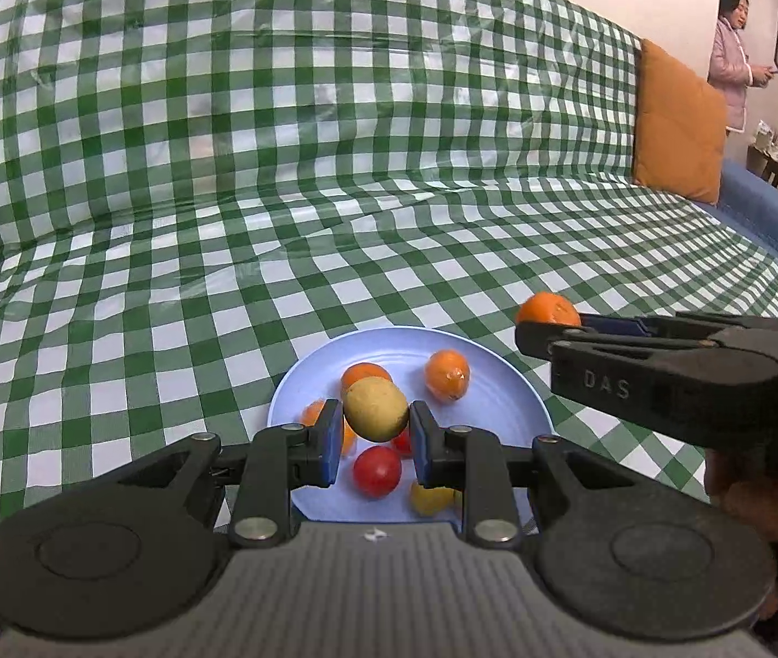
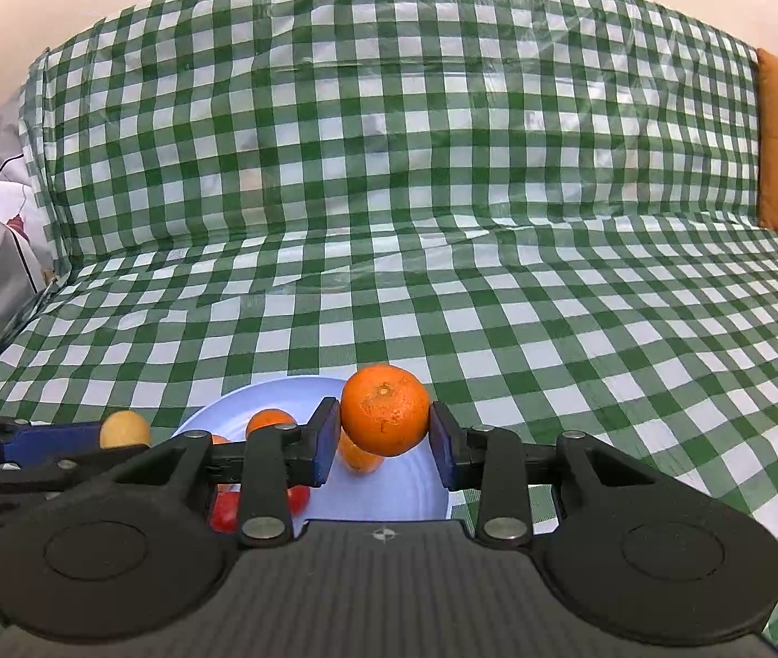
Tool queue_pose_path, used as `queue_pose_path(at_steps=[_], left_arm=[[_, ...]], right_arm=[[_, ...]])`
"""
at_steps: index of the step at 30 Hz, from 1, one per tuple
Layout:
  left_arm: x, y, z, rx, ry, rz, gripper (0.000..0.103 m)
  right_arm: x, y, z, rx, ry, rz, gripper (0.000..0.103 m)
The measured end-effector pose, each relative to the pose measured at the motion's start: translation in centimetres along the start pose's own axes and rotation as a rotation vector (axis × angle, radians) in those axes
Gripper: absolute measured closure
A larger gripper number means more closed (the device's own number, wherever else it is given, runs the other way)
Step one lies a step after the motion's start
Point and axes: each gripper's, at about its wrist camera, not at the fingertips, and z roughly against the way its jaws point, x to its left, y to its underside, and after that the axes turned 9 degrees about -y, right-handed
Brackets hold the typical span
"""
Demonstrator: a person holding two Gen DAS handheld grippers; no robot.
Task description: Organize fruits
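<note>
Fruits gripped; right gripper reads "DAS".

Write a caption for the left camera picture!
Left gripper holds a yellow fruit above the blue plate.

You have two grippers in play: the left gripper clamps one yellow-brown fruit, and the right gripper clamps one orange. One blue plate sits near you on the one green checked cloth.

On the plate you can count three orange fruits: one far, one behind the held fruit, and one to the left, half hidden. There are two red fruits, the second barely showing, and one yellow fruit at the near edge. Far right, you see one orange cushion and one bystander.
</note>
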Motion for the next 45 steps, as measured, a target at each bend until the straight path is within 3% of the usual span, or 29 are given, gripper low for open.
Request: queue_pose_path(at_steps=[21,24,30,33,35,39,42,45], left_arm=[[0.3,0.1,-0.7,0.045,0.025,0.045,0.075],[1.0,-0.1,-0.7,0.045,0.032,0.089,0.062],[2.7,-0.2,0.3,0.019,0.019,0.147,0.061],[2.5,0.1,1.7,-0.002,-0.008,0.116,0.04],[2.1,0.4,3.0,-0.038,-0.038,0.076,0.028],[1.4,1.4,5.8,-0.091,-0.107,0.046,0.02],[1.2,2.2,7.7,-0.101,-0.149,0.075,0.016],[1.1,3.0,8.7,-0.081,-0.171,0.104,0.001]], right_arm=[[0.6,0.1,-0.8,-0.004,-0.027,0.034,0.064],[0.6,0.1,-0.8,-0.005,-0.008,0.035,0.029],[-0.6,0.0,0.2,-0.027,0.006,-0.035,0.011],[-1.2,0.3,1.1,-0.027,0.007,-0.059,0.001],[-1.2,0.6,1.9,-0.018,0.022,-0.046,0.001],[-0.9,1.3,3.9,0.007,0.085,-0.025,0.001],[-1.1,2.0,6.0,0.009,0.073,-0.049,0.001],[-0.7,2.8,7.8,0.003,0.076,-0.029,0.001]])
